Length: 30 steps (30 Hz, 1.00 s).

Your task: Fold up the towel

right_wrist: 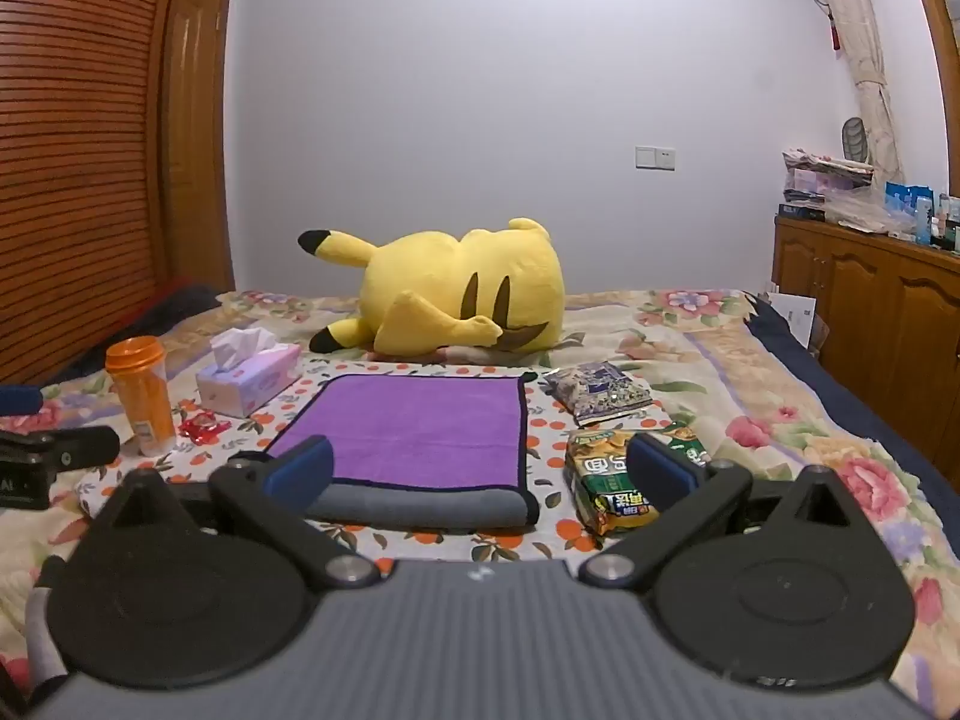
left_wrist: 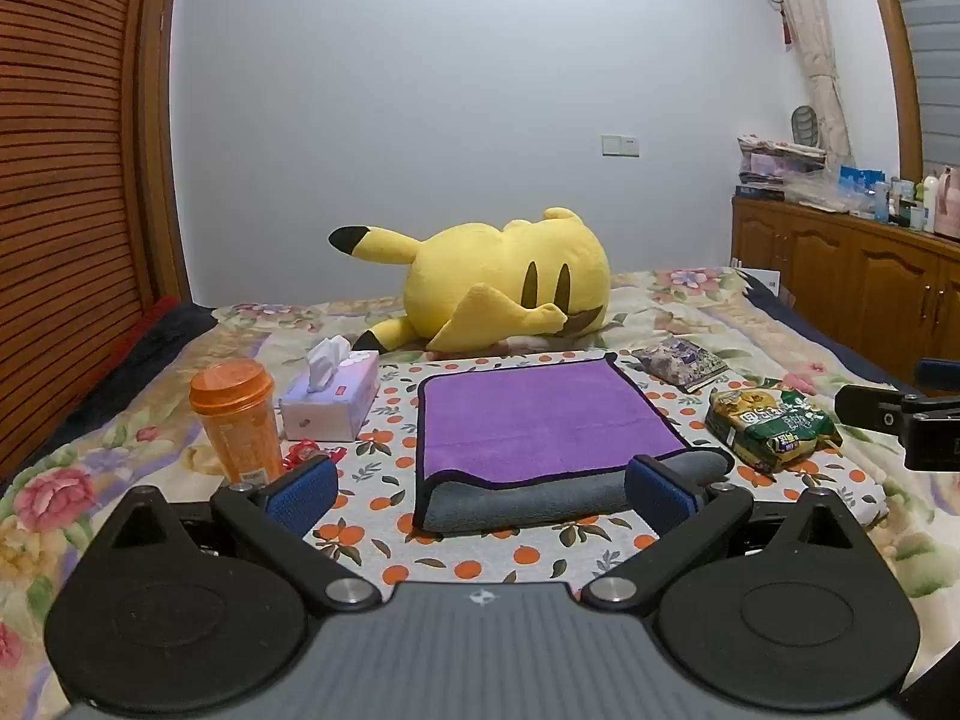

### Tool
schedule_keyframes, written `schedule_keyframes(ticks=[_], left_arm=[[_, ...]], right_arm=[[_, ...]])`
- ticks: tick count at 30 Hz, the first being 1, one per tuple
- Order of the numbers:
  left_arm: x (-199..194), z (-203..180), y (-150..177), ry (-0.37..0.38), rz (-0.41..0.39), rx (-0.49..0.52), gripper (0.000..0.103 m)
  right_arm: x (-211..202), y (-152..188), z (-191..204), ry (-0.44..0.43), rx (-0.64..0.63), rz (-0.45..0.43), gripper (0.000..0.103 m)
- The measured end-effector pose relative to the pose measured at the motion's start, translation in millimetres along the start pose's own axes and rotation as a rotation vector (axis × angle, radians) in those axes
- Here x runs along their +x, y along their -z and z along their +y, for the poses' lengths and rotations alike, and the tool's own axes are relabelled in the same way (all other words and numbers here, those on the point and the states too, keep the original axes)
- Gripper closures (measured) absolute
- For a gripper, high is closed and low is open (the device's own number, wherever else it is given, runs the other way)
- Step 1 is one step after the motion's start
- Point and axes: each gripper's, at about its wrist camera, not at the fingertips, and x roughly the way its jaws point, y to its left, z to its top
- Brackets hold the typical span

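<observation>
A purple towel (left_wrist: 528, 414) with a black border lies folded on an orange-print cloth (left_wrist: 384, 450) on the bed; its grey underside shows along the near edge (left_wrist: 540, 501). It also shows in the right wrist view (right_wrist: 414, 426). My left gripper (left_wrist: 480, 492) is open and empty, just in front of the towel's near edge. My right gripper (right_wrist: 480, 474) is open and empty, near the towel's near right corner. The right gripper shows at the right edge of the left wrist view (left_wrist: 900, 420). The left gripper shows at the left edge of the right wrist view (right_wrist: 48, 456).
An orange cup (left_wrist: 237, 420), a tissue box (left_wrist: 330, 396) and a small red wrapper (left_wrist: 303, 453) stand left of the towel. A green snack bag (left_wrist: 771, 426) and a purple packet (left_wrist: 681, 363) lie to the right. A yellow plush (left_wrist: 504, 282) lies behind. A wooden cabinet (left_wrist: 852, 276) is at right.
</observation>
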Motion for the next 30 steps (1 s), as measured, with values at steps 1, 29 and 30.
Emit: schedule_keyframes(ticks=[1,29,30], left_arm=[[-0.1,-0.1,0.0,0.000,-0.001,0.001,0.000],[-0.2,-0.2,0.1,-0.002,-0.006,0.001,0.000],[-0.2,-0.2,0.1,-0.002,-0.007,0.001,0.000]], right_arm=[[-0.2,0.2,-0.4,-0.001,0.004,-0.004,0.000],[0.6,0.1,-0.6,-0.002,0.006,0.000,0.000],[0.5,0.1,-0.7,-0.002,0.006,-0.001,0.000]])
